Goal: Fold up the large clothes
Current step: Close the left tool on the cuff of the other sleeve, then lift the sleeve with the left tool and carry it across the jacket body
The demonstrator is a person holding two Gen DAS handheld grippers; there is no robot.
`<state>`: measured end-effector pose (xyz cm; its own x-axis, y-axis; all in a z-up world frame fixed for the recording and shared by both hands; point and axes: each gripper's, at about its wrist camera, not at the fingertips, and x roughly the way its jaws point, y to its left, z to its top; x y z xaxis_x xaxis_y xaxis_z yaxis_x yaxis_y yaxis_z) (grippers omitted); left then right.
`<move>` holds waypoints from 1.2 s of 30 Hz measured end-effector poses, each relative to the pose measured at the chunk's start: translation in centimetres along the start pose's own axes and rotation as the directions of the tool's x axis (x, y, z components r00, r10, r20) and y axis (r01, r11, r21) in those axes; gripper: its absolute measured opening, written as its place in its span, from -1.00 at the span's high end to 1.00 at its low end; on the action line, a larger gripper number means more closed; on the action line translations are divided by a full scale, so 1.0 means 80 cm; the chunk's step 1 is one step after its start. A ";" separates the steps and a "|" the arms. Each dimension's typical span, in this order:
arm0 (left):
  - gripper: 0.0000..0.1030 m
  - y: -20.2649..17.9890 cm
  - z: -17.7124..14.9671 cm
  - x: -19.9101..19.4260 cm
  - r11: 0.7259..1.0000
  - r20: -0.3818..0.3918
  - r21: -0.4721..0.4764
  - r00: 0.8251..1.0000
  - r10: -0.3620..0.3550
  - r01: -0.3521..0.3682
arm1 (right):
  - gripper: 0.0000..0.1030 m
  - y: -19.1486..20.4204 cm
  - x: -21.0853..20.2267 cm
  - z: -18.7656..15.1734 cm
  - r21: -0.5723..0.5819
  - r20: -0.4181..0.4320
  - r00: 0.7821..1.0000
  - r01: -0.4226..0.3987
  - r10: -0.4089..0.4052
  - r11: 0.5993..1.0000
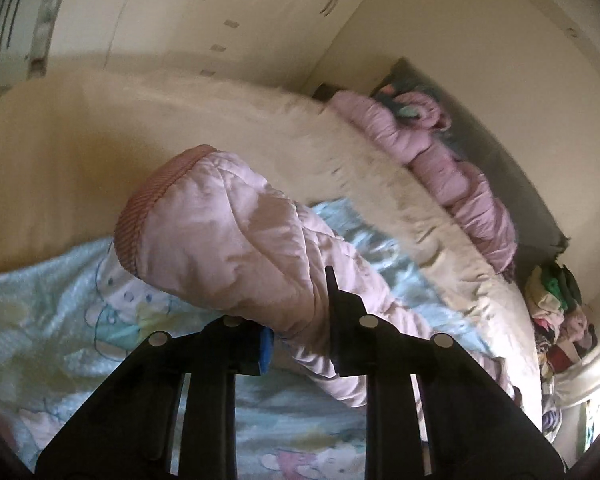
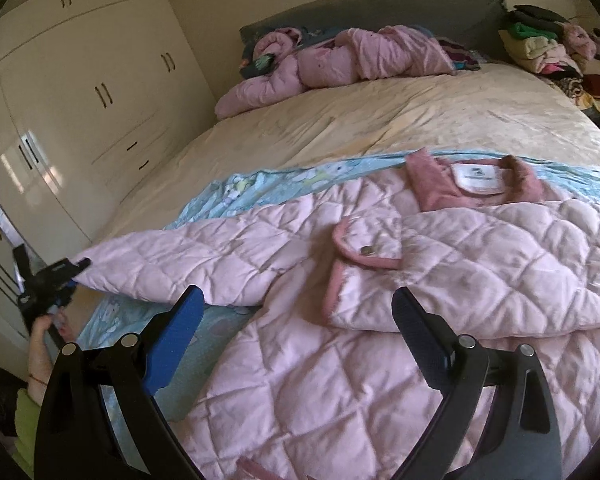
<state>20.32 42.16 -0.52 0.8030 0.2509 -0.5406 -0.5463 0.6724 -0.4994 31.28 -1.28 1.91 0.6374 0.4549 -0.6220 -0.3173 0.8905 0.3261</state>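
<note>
A pale pink quilted jacket (image 2: pixel 340 304) lies spread on a light blue printed blanket (image 2: pixel 260 188) on the bed, its darker pink collar (image 2: pixel 476 184) at the far side. My left gripper (image 1: pixel 300 320) is shut on the jacket's left sleeve (image 1: pixel 236 236), whose ribbed cuff (image 1: pixel 140 216) sticks out past the fingers. It also shows in the right wrist view (image 2: pixel 74 270), holding the sleeve stretched out to the bed's left edge. My right gripper (image 2: pixel 300 312) is open and empty, hovering over the jacket's lower front.
A cream bedspread (image 2: pixel 380 120) covers the bed. Another pink jacket (image 2: pixel 332 60) lies bunched by the grey headboard (image 2: pixel 380 8). A pile of clothes (image 2: pixel 548 44) sits at the far right. White wardrobes (image 2: pixel 80 80) stand to the left.
</note>
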 end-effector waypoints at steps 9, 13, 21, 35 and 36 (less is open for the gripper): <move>0.76 -0.072 0.000 -0.080 0.993 0.089 0.098 0.994 -0.067 0.059 | -0.83 -0.044 -0.063 0.000 0.063 0.057 0.998 -0.004 0.000 0.998; 0.76 -0.106 -0.001 -0.104 0.990 0.112 0.128 0.990 -0.081 0.067 | -0.83 -0.063 -0.088 -0.003 0.081 0.074 0.997 -0.002 -0.004 0.997; 0.78 -0.152 -0.009 -0.134 0.983 0.132 0.166 0.986 -0.097 0.075 | -0.83 -0.102 -0.128 -0.010 0.133 0.104 0.995 -0.004 -0.010 0.991; 0.81 -0.231 -0.034 -0.173 0.957 0.162 0.254 0.969 -0.185 0.140 | -0.83 -0.140 -0.158 -0.016 0.182 0.137 0.991 -0.030 0.005 0.983; 0.81 -0.238 -0.036 -0.175 0.953 0.164 0.265 0.967 -0.194 0.146 | -0.83 -0.142 -0.159 -0.016 0.184 0.138 0.990 -0.032 0.006 0.982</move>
<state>18.81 23.81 14.58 0.9218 0.2264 -0.3148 -0.3401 0.8619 -0.3761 25.91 -17.18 5.19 0.7263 0.4544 -0.5158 -0.2023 0.8584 0.4713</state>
